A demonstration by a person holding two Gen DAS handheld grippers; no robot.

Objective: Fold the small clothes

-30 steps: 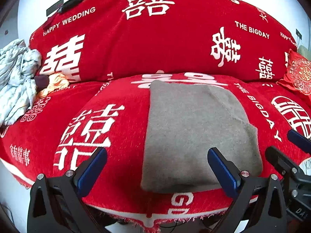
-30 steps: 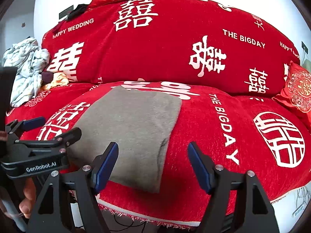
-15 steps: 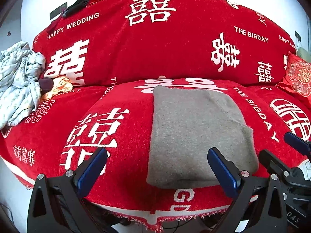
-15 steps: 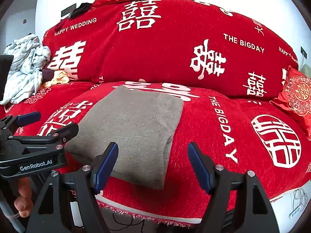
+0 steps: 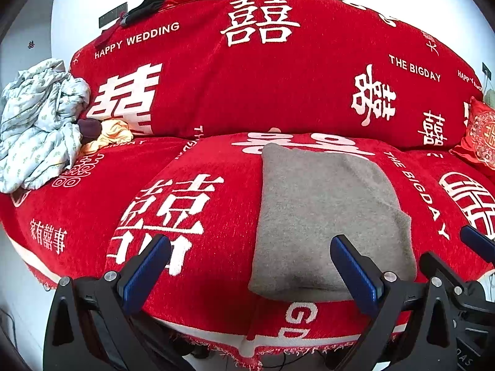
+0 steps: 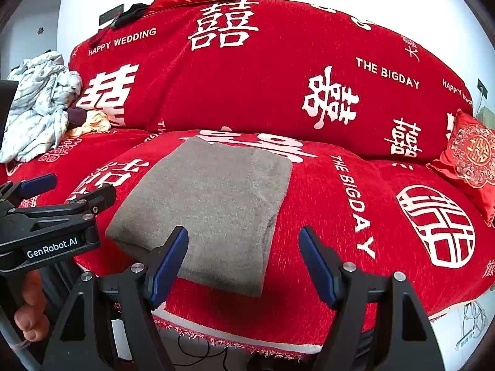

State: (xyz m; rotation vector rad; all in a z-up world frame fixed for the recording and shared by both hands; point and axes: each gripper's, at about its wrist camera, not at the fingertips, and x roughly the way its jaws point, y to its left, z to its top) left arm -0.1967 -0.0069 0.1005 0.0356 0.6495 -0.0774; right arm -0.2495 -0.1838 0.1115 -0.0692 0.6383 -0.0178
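In the left wrist view, the left gripper (image 5: 247, 266) stands with its jaws wide apart and nothing between them. It hangs above the front edge of the sofa (image 5: 216, 222), tilted down toward the seat. The folded grey garment (image 5: 328, 216) lies flat on the middle seat cushion, its near edge just beyond the right-hand blue pad (image 5: 352, 272); the pads touch no cloth. At the right border, part of the right gripper (image 5: 476, 247) pokes in, beside the garment. A crumpled pale blanket (image 5: 37, 123) sits at the far left end of the sofa, with a yellow cloth (image 5: 111, 136) next to it.

In the right wrist view, the right gripper (image 6: 244, 262) is likewise spread open and empty, tilted down over the sofa's front edge, with the garment (image 6: 210, 210) lying just past its left pad (image 6: 170, 259). This view alone shows the left gripper's (image 6: 46, 191) side and, below it, the person's fingers (image 6: 31, 309) around the handle. A red cushion (image 6: 470, 154) rests at the right end.
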